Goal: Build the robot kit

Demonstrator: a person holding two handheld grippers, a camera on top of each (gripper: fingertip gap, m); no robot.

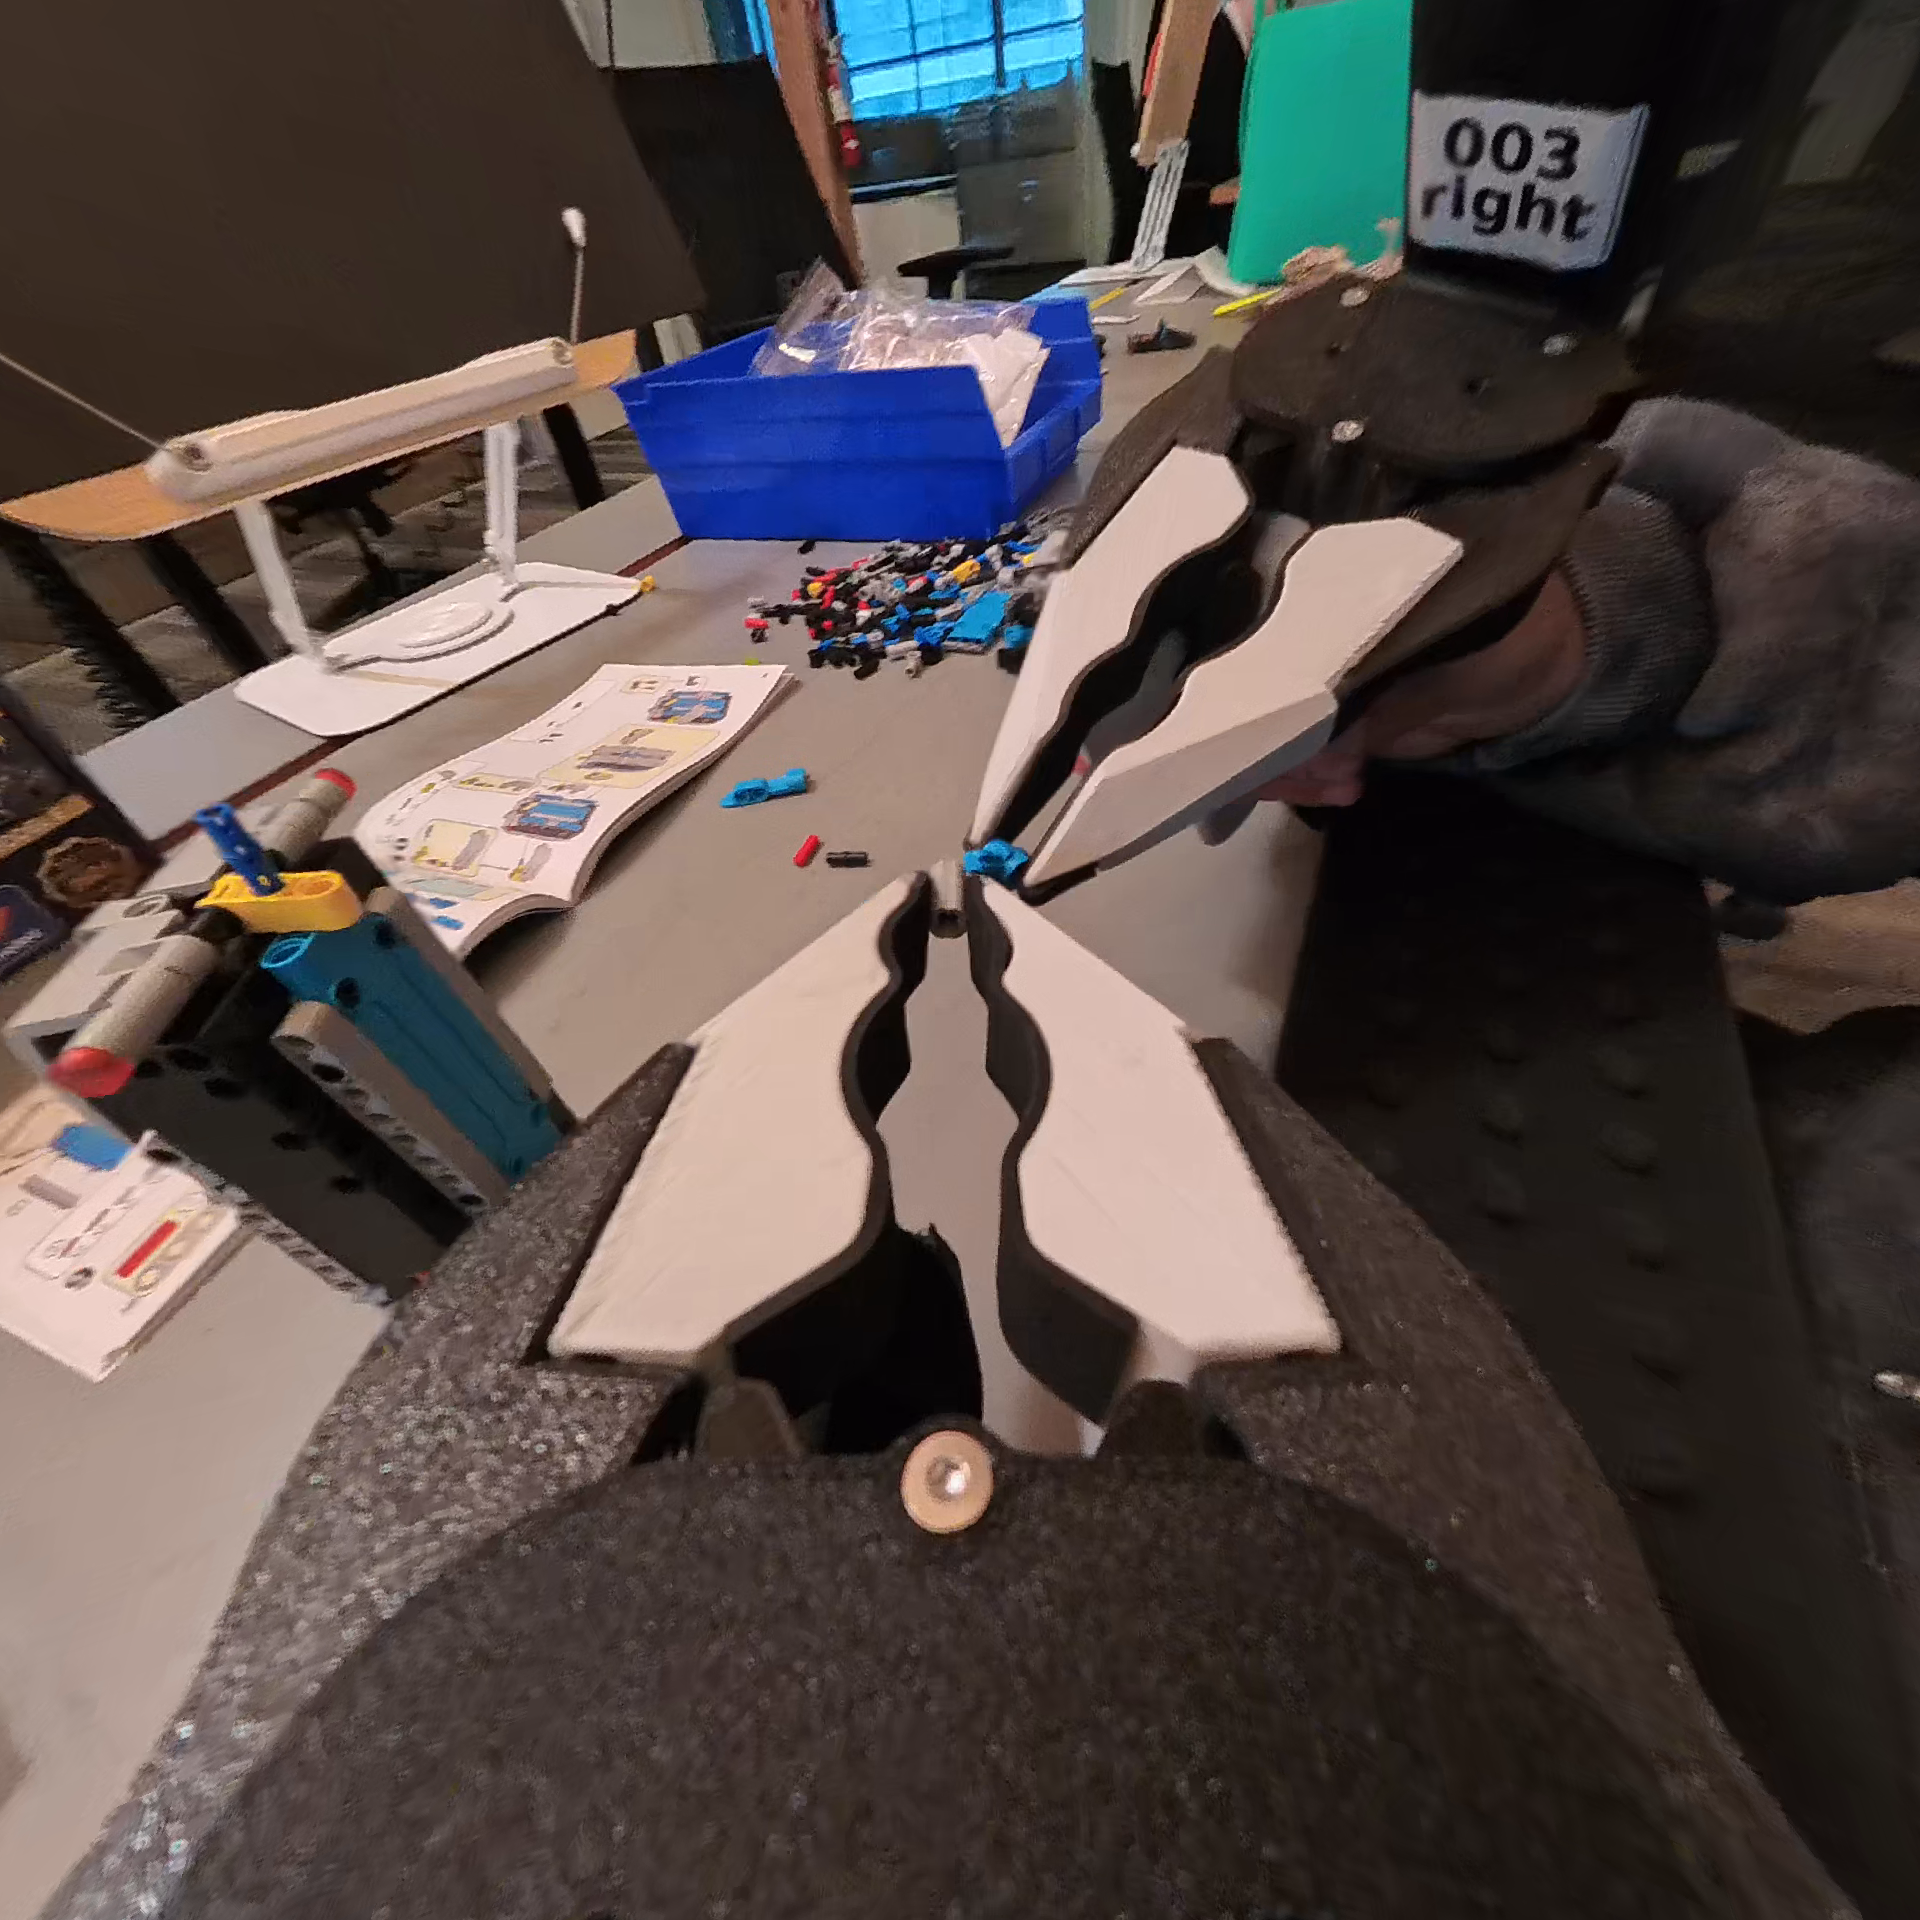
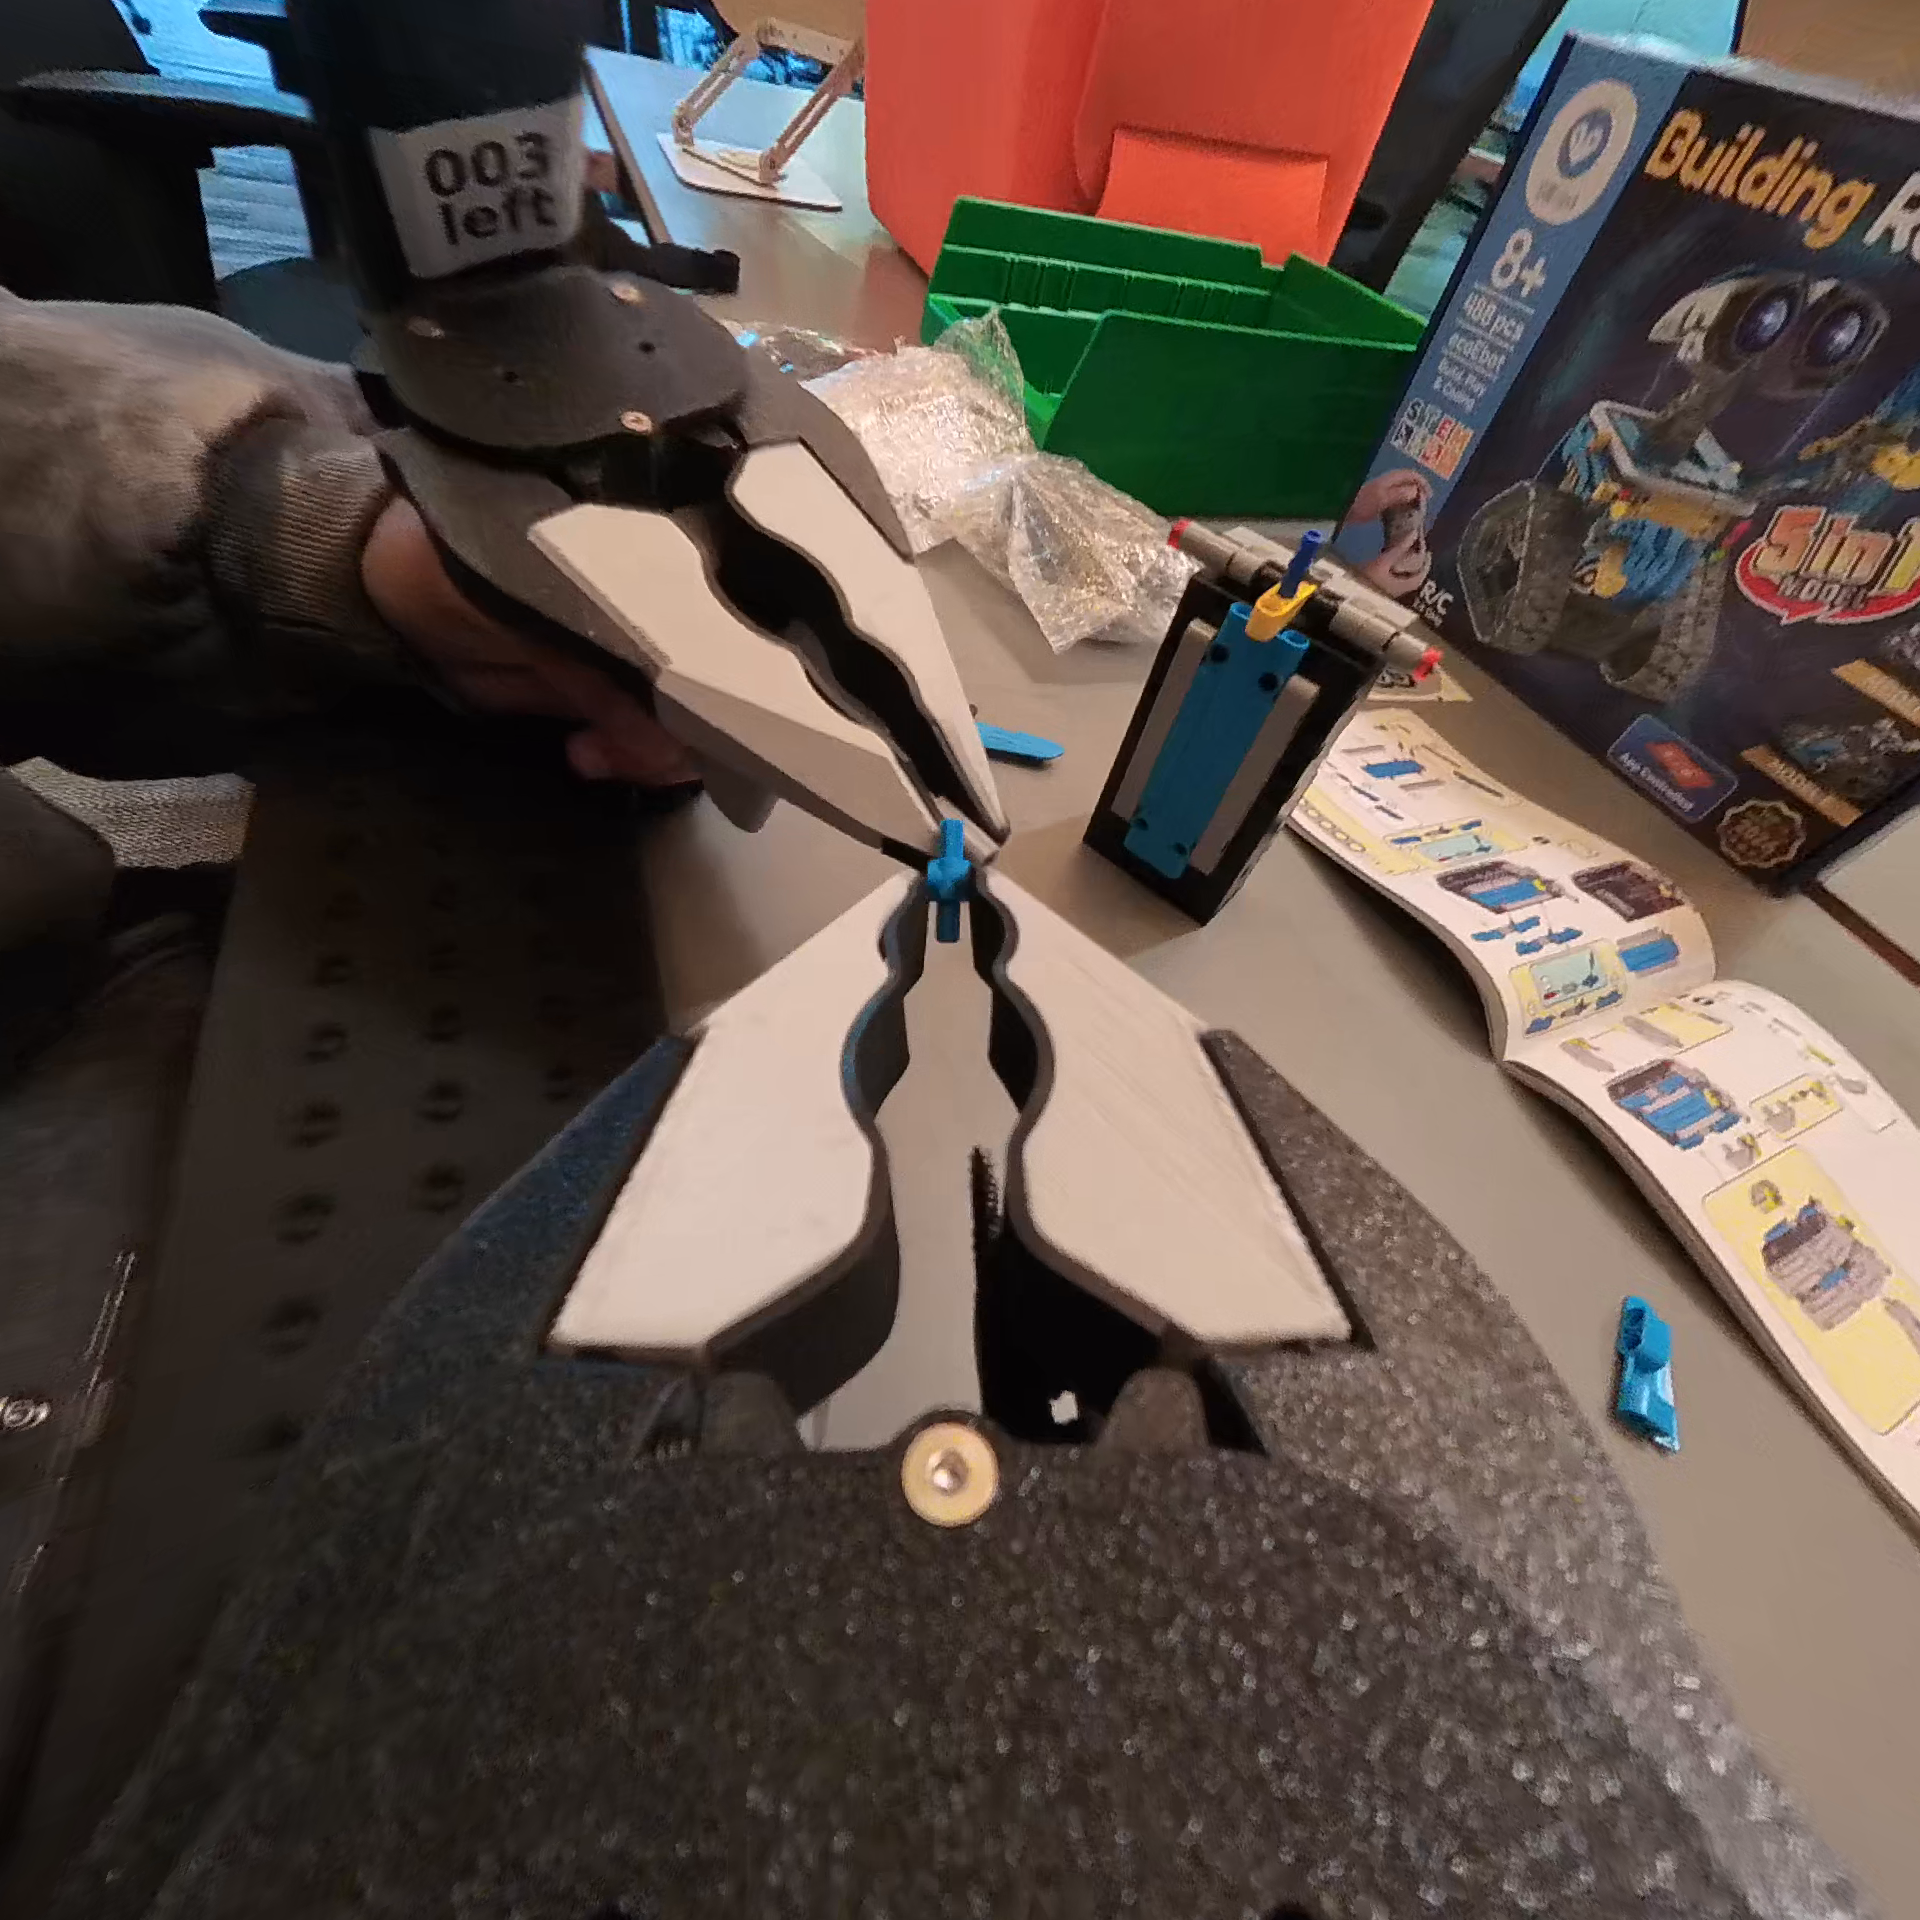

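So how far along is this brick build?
Done: a black, grey and teal block assembly stands upright. In hand: the left gripper pinches a small grey piece, the right gripper a blue connector, tip to tip. Left: a pile of loose pieces.

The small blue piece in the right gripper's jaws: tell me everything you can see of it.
The small blue piece is a plastic building-set connector, glossy, with a thin axle-like stem and a thicker cross-shaped middle. The right gripper is shut on it, pinching it at the very tips; the stem runs along the jaws, one end poking out. It is held above the grey table, meeting the tips of the left gripper, which pinch a small grey piece.
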